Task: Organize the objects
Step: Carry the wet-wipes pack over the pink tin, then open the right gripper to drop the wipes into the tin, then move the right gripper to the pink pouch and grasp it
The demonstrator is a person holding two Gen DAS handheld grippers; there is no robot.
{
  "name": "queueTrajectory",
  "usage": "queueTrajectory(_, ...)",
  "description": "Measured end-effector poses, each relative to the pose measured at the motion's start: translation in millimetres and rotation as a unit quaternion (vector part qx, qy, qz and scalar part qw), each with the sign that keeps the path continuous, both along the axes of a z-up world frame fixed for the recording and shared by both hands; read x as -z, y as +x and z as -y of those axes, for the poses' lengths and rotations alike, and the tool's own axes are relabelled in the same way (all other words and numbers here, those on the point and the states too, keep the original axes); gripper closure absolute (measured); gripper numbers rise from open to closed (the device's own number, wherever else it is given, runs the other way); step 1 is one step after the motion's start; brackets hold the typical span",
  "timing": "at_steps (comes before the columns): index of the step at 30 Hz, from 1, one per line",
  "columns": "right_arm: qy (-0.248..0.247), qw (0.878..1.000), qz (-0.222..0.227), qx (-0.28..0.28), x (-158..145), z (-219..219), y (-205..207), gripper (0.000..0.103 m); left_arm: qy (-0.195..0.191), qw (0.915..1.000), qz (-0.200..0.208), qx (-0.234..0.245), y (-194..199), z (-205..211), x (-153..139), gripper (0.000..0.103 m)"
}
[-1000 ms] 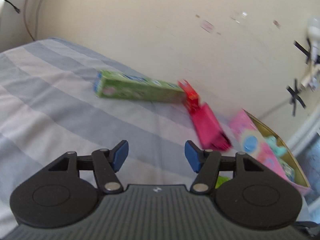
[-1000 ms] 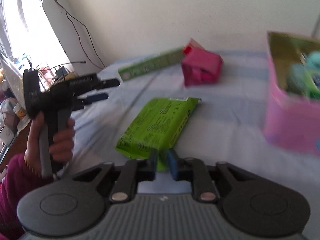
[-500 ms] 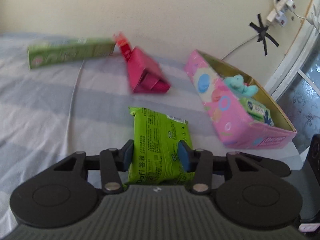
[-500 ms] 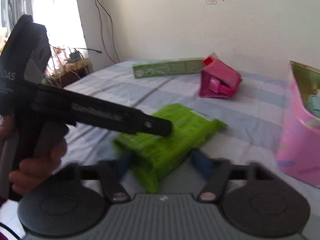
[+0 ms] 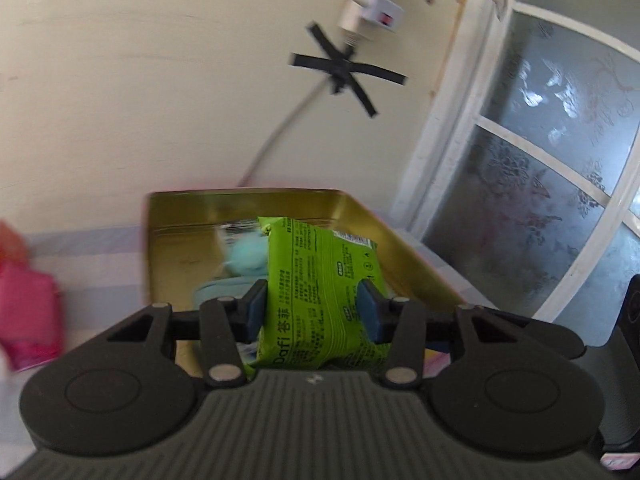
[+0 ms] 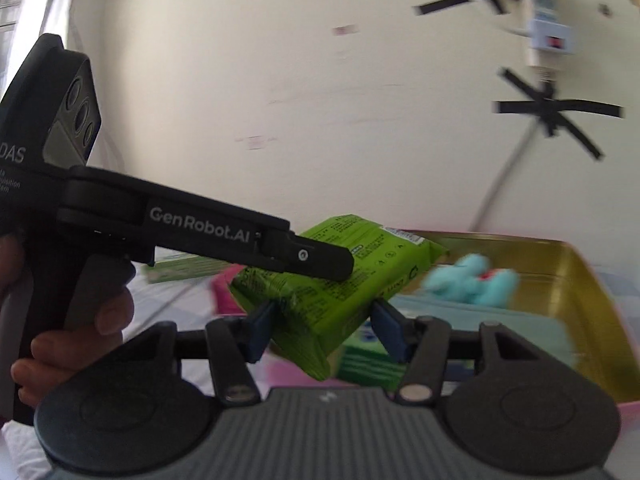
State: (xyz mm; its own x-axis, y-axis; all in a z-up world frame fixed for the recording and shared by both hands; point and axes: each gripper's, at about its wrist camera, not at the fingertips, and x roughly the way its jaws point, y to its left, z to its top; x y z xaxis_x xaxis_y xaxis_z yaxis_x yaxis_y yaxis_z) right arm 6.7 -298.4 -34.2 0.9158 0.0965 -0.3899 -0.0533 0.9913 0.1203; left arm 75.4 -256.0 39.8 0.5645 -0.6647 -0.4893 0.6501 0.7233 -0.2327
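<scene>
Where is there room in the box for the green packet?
The box looks bare along its left gold wall, by the near-left corner. The middle is crowded with a blue plush toy and a small green pack. The green packet hangs above it, clamped in the left hand-held gripper.

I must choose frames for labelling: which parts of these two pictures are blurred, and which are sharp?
Left wrist view: green pack and left gripper sharp; pink box and teal toy smeared. Right wrist view: teal toy and wall tape streaked; pack sharper.

Green wipes pack (image 5: 316, 292), held above gold-lined box (image 5: 404, 252)
</scene>
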Motion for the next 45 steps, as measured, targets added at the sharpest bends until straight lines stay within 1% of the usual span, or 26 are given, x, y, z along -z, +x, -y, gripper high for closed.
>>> queueTrajectory(3,0.005,0.999,-0.014,0.036,-2.7,45.0,-5.1,0.050,0.011,0.9997,0.001,0.023,6.0,42.6,6.7,0.053)
queueTrajectory(5,0.013,0.998,-0.024,0.054,-2.1,64.3,-2.6,0.050,0.018,0.9995,0.000,0.026,9.0,61.5,11.8,0.053)
queueTrajectory(7,0.018,0.997,-0.031,0.066,-1.7,77.8,-1.8,0.051,0.028,0.9994,0.003,0.019,13.1,74.7,17.4,0.053)
queueTrajectory(9,0.019,0.996,-0.036,0.074,5.1,86.6,7.3,0.051,0.047,0.9988,0.008,-0.002,18.0,84.7,21.9,0.052)
queueTrajectory(10,0.015,0.996,-0.036,0.080,7.1,86.2,11.4,0.050,0.064,0.9976,0.018,-0.020,18.2,86.7,22.0,0.052)
queueTrajectory(12,-0.008,0.993,-0.041,0.107,13.4,83.8,21.7,0.040,0.093,0.9935,0.042,-0.050,15.0,84.9,20.7,0.052)
queueTrajectory(13,-0.011,0.992,-0.046,0.120,16.7,86.1,24.1,0.036,0.102,0.9917,0.050,-0.060,13.3,81.3,19.2,0.052)
queueTrajectory(14,-0.002,0.991,-0.046,0.127,18.8,88.1,22.1,0.036,0.109,0.9901,0.056,-0.069,11.6,76.6,17.4,0.051)
queueTrajectory(16,0.029,0.992,-0.034,0.121,17.3,89.9,16.1,0.038,0.121,0.9858,0.071,-0.092,8.0,62.9,12.6,0.051)
queueTrajectory(18,0.036,0.992,-0.021,0.121,13.0,85.1,8.2,0.038,0.132,0.9816,0.078,-0.113,3.5,50.8,9.0,0.050)
queueTrajectory(24,0.047,0.992,0.002,0.113,-2.6,60.1,-8.0,0.038,0.138,0.9766,0.064,-0.152,-9.6,4.4,6.0,0.050)
queueTrajectory(28,0.053,0.992,0.007,0.116,-11.1,40.0,-14.3,0.038,0.133,0.9744,0.061,-0.171,-20.2,-32.6,6.0,0.048)
queueTrajectory(29,0.059,0.991,0.009,0.118,-12.4,35.5,-16.2,0.038,0.131,0.9740,0.062,-0.174,-22.2,-41.7,5.6,0.047)
queueTrajectory(31,0.076,0.990,0.012,0.119,-14.9,26.2,-17.0,0.038,0.130,0.9723,0.065,-0.183,-26.1,-58.8,5.6,0.046)
queueTrajectory(34,0.093,0.989,0.007,0.118,-17.1,9.1,-14.8,0.038,0.124,0.9721,0.059,-0.190,-29.1,-84.2,5.8,0.046)
queueTrajectory(38,0.112,0.987,0.002,0.114,-21.7,-13.3,-5.5,0.038,0.116,0.9708,0.059,-0.201,-29.9,-114.5,9.5,0.039)
queueTrajectory(42,0.103,0.990,0.000,0.100,-27.2,-41.9,6.8,0.038,0.104,0.9708,0.045,-0.212,-25.8,-143.9,19.9,0.039)
queueTrajectory(45,0.100,0.991,0.001,0.083,-29.0,-63.9,15.6,0.038,0.098,0.9678,0.035,-0.229,-21.6,-173.0,37.6,0.039)
